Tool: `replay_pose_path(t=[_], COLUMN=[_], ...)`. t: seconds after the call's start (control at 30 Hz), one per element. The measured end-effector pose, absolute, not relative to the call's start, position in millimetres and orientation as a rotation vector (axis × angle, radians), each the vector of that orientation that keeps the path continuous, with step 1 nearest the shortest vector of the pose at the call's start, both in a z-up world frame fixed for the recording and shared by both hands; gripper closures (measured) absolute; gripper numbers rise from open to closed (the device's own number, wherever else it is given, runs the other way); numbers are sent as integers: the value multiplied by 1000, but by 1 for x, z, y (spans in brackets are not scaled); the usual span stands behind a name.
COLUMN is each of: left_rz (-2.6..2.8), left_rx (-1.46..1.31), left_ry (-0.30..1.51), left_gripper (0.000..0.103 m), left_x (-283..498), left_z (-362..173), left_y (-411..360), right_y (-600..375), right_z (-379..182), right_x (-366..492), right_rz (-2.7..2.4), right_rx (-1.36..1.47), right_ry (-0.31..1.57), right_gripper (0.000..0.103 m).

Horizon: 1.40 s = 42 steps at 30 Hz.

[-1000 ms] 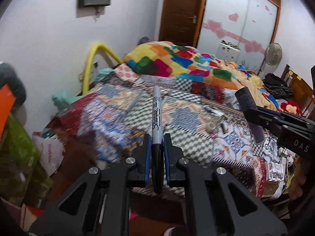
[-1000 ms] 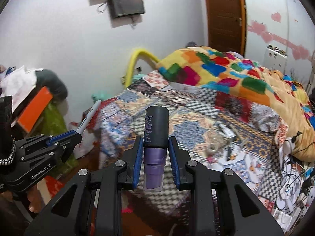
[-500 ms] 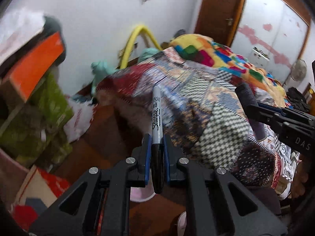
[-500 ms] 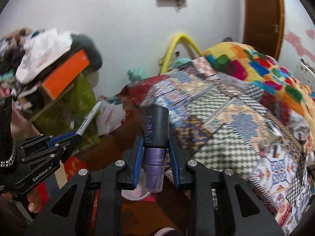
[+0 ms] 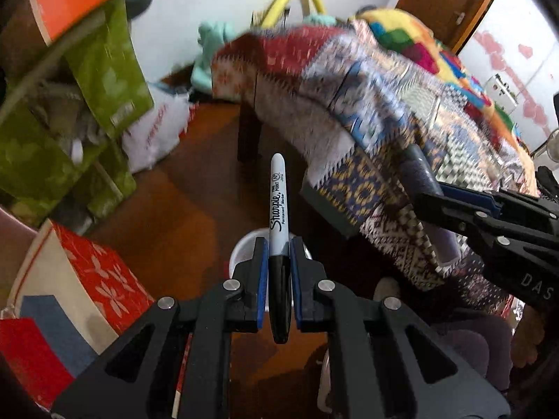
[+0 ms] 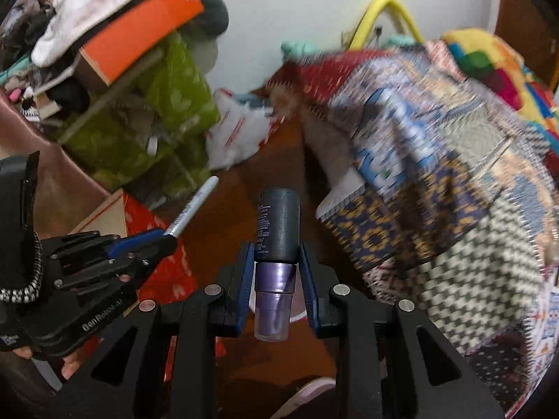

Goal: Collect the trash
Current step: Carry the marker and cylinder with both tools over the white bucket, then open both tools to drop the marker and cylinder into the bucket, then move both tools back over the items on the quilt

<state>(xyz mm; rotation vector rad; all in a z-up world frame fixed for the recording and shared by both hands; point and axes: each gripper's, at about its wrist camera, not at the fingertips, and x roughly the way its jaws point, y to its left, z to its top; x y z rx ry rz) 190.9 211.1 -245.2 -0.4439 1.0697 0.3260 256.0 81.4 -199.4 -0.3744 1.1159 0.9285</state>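
Note:
My left gripper (image 5: pixel 278 244) is shut on a grey Sharpie marker (image 5: pixel 278 195) with a black cap, which sticks out forward between the blue pads. It points steeply down over a white round bin (image 5: pixel 244 248) on the brown floor. My right gripper (image 6: pixel 276 248) is shut on a purple tube with a dark cap (image 6: pixel 277 230). In the left wrist view the right gripper (image 5: pixel 424 188) shows at the right with that tube (image 5: pixel 415 167). The right wrist view has the left gripper (image 6: pixel 167 235) and its marker (image 6: pixel 195 209) at the left, a hand under it.
A bed with a patchwork blanket (image 5: pixel 401 111) fills the right; its dark leg (image 5: pixel 248 132) stands on the wooden floor (image 5: pixel 181 209). Green bags (image 5: pixel 104 70), an orange box (image 6: pixel 139 31), a white plastic bag (image 5: pixel 157 129) and a red flowered box (image 5: pixel 101 279) crowd the left.
Both grippers swung left and down, away from the top of the bed toward the floor beside it. The white bin came into view under them. Marker and tube stay gripped.

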Motion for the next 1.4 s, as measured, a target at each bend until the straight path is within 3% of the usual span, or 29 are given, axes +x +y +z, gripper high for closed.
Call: replay_pose_path(t=[0.23,0.4,0.57,0.8,1.27,1.4], left_rz=[318,305,333,340,292,294], left_rx=[-497,-535,-499,-492,-377,-303], left_ry=[1148,1107,1102,1049,842,802], left_gripper=[92,91,74,72,30,25], left_x=[206,212,213,206,216,230], left_z=[-284,-284,-276,-248,-147,-123], left_y=[218,221,217,205,137,107], right_y=[94,98,87,62,-36,-75], right_z=[-230,-235,-231,-207,-113,-91], right_x=[270,279,284,278,281,291], right_rz=[930,939,921,920,792,734], right_rx=[-370,-340,-328,-331,-244,-196], right_ry=[1208,1253,1254,1179,866,809], right_gripper=[79,78,78,77,77,77])
